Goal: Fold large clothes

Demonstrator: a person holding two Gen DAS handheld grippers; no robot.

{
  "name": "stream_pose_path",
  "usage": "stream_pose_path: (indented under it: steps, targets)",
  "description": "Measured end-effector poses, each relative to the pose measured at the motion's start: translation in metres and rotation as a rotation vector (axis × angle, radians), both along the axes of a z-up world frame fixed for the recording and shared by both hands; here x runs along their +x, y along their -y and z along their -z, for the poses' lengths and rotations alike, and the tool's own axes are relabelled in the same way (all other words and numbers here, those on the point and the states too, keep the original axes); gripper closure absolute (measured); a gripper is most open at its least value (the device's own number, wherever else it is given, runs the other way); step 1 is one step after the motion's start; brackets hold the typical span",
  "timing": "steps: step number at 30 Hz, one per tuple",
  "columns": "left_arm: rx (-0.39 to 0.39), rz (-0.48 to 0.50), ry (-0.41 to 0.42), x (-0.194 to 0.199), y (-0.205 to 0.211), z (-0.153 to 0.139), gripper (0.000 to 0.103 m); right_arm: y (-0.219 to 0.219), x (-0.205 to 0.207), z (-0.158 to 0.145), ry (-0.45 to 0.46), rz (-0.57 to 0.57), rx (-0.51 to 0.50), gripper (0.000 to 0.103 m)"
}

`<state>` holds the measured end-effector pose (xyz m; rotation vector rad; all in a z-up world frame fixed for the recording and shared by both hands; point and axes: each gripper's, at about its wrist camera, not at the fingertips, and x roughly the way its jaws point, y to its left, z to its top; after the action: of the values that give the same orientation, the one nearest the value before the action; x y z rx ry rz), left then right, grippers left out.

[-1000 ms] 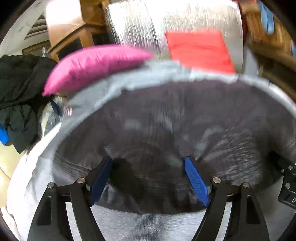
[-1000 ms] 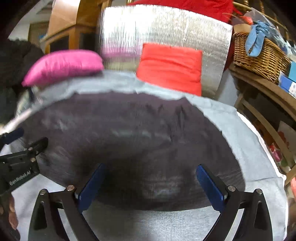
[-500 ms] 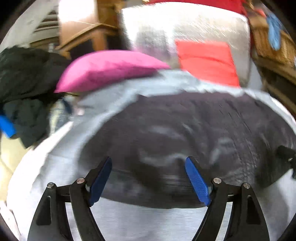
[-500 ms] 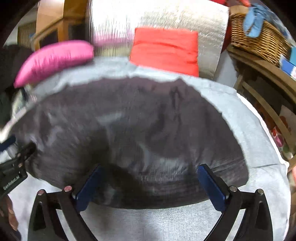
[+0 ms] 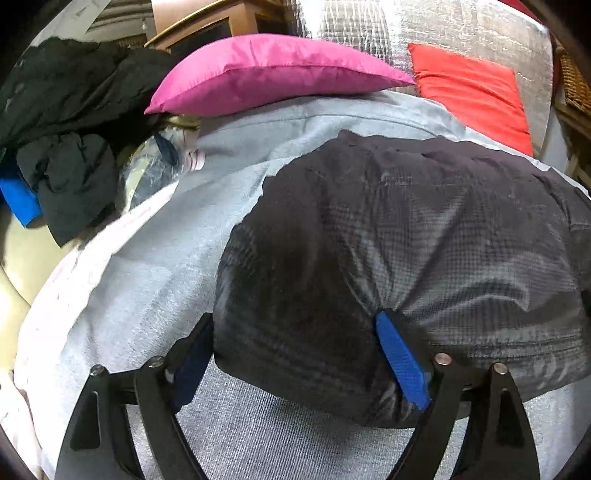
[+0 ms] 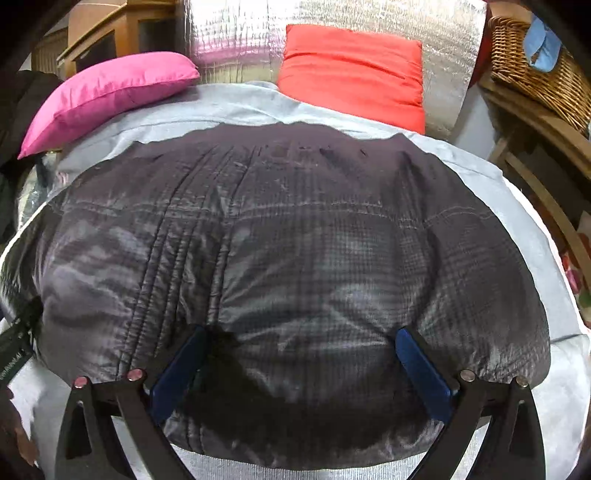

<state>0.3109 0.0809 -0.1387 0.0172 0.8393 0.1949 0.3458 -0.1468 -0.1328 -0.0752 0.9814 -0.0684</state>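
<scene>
A dark quilted jacket (image 5: 406, 240) lies spread flat on a pale grey cover (image 5: 155, 280). My left gripper (image 5: 295, 321) is at the jacket's near left corner, and its jaws are opening. That puffy corner bulges between the blue pads (image 5: 400, 362), which no longer pinch it. My right gripper (image 6: 301, 332) stands open over the near hem of the jacket (image 6: 295, 229), with fabric swelling up between its wide-set fingers. The left gripper (image 6: 16, 347) also shows at the left edge of the right wrist view.
A pink cushion (image 5: 273, 70) and a red cushion (image 6: 351, 70) lean against a silver padded backrest (image 6: 240, 33) at the far side. Dark clothes (image 5: 62, 122) are piled at the far left. A wicker basket (image 6: 535, 62) sits on a wooden rack at the right.
Both grippers have drawn back toward the jacket's near edge and sunk into it. The left one has shifted left to the corner, and its jaws stand a little wider.
</scene>
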Motion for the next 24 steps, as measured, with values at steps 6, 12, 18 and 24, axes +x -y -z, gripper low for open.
stream_pose_path:
  steps: [6, 12, 18, 24]
  targets:
    - [-0.108, -0.018, 0.053, -0.017, -0.016, -0.033, 0.014, 0.02, -0.01, -0.03, 0.052, 0.008, 0.062, 0.0]
    - [-0.102, -0.046, 0.1, -0.023, -0.027, -0.045, 0.014, 0.085, -0.021, -0.048, 0.126, 0.151, 0.097, 0.0]
    - [-0.065, -0.034, -0.02, -0.004, -0.02, -0.004, 0.012, 0.133, -0.007, -0.003, 0.004, 0.235, 0.158, 0.0]
    - [-0.148, -0.045, -0.022, -0.009, -0.034, -0.008, 0.009, 0.137, -0.002, -0.002, -0.009, 0.223, 0.17, 0.0]
